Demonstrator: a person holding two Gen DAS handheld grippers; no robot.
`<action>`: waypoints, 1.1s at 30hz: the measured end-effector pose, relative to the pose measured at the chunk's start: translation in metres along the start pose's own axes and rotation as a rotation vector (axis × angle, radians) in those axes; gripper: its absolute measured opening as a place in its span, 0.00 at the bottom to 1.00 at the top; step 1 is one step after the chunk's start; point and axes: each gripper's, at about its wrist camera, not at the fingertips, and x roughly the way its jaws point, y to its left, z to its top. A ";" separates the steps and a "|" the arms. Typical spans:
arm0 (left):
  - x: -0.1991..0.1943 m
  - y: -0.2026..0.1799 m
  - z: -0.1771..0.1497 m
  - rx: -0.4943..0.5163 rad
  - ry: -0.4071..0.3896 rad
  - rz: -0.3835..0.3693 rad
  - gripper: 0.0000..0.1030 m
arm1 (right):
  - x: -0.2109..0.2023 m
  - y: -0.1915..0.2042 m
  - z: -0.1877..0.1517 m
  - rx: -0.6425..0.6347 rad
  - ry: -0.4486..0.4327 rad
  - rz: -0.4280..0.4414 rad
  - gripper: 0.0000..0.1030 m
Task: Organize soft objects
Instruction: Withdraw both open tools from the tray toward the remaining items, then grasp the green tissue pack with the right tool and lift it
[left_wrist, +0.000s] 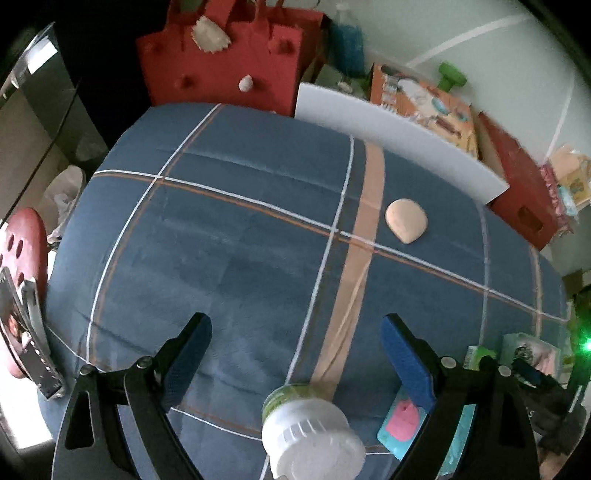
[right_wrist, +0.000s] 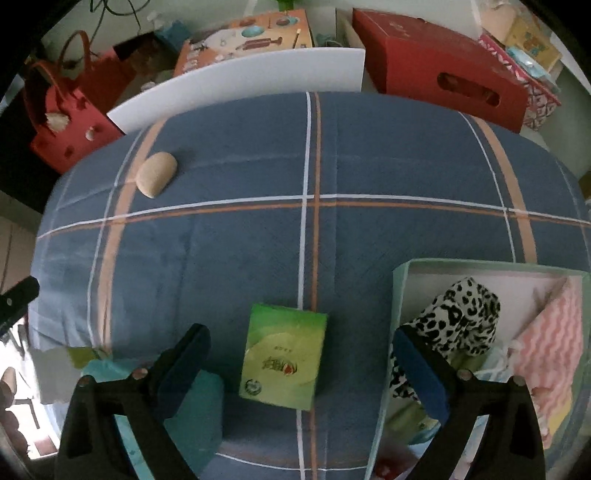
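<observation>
A beige soft pad lies on the blue plaid cloth, far ahead and right of my open, empty left gripper; it also shows in the right wrist view at the far left. My right gripper is open and empty over a green tissue pack. A pale green box at the right holds a leopard-print soft item and a pink wavy cloth.
A white-capped bottle lies close below my left gripper. A teal pack with a pink shape lies by its right finger. A white board, red bag and red box border the far edge.
</observation>
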 end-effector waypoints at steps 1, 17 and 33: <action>0.001 -0.002 0.001 0.012 0.003 0.014 0.90 | 0.000 0.000 0.001 0.002 0.005 -0.009 0.96; 0.015 -0.017 0.008 0.058 0.121 -0.008 0.90 | 0.023 0.000 0.004 0.039 0.112 0.064 0.73; 0.038 -0.052 0.033 0.115 0.203 -0.008 0.90 | 0.038 0.000 0.023 0.038 0.150 0.072 0.51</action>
